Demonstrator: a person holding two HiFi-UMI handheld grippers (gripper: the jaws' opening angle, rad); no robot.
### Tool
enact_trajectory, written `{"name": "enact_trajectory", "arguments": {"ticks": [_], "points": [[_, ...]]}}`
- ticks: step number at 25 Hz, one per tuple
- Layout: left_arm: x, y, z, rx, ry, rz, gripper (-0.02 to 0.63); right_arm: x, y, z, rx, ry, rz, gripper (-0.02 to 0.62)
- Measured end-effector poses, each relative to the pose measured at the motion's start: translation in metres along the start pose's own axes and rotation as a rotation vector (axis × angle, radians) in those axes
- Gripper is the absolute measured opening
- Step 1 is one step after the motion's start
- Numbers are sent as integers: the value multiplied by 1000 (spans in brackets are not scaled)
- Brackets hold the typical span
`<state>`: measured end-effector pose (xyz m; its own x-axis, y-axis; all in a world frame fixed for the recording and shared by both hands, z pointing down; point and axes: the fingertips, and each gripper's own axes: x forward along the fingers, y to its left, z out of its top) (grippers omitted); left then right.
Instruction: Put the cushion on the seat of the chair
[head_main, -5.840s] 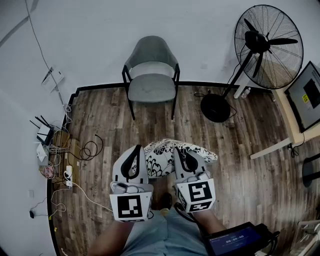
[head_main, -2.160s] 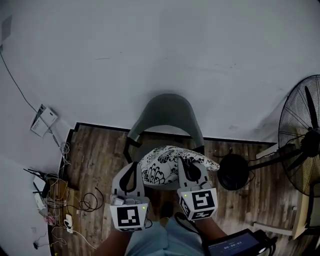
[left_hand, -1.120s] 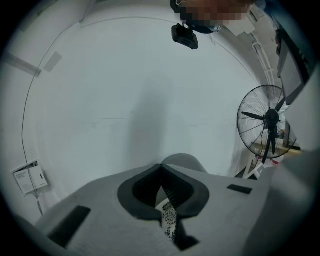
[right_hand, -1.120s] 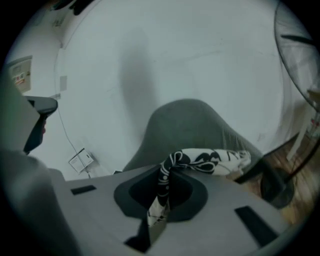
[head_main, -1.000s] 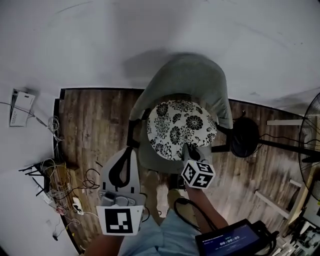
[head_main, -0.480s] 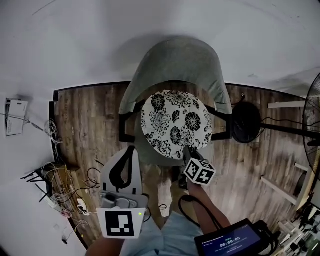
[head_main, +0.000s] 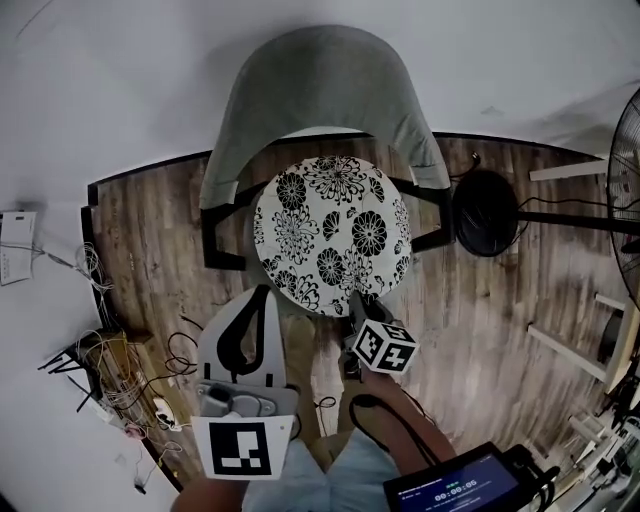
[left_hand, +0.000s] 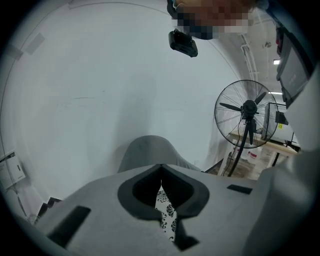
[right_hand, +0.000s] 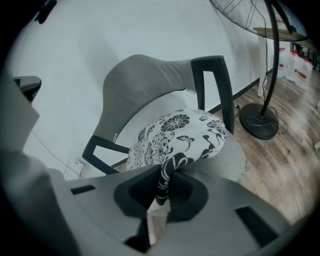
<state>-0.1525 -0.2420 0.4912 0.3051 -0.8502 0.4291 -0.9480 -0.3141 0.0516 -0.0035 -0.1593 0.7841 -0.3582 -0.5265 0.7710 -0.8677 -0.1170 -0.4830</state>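
The grey chair (head_main: 320, 90) stands against the wall, its back also in the right gripper view (right_hand: 145, 80) and the left gripper view (left_hand: 145, 150). A round black-and-white floral cushion (head_main: 330, 235) lies over its seat; I cannot tell whether it rests fully. My right gripper (head_main: 352, 297) is shut on the cushion's near right edge, and the fabric (right_hand: 175, 135) is pinched between the jaws (right_hand: 164, 177). My left gripper (head_main: 265, 292) hangs off the seat's front left corner, tips together and empty (left_hand: 161, 170). A strip of cushion (left_hand: 165, 212) shows beyond it.
A standing fan's round base (head_main: 485, 212) sits on the wood floor right of the chair, its cage (left_hand: 248, 114) beyond. Tangled cables and routers (head_main: 110, 370) lie along the left wall. A tablet screen (head_main: 450, 490) is at the bottom right.
Both grippers carried the cushion from the floor to the chair. The left one let go and drew back. Over the last second the right gripper lowered the cushion over the seat.
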Motion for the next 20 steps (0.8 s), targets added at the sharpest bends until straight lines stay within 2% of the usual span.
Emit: {"name": "enact_trajectory", "arguments": {"ticks": [13, 20], "points": [[-1, -33, -19, 6, 25, -31, 9, -6, -20, -27, 10, 8, 5, 26], [15, -29, -22, 15, 47, -45, 9, 5, -28, -36, 37, 39, -15, 39]]}}
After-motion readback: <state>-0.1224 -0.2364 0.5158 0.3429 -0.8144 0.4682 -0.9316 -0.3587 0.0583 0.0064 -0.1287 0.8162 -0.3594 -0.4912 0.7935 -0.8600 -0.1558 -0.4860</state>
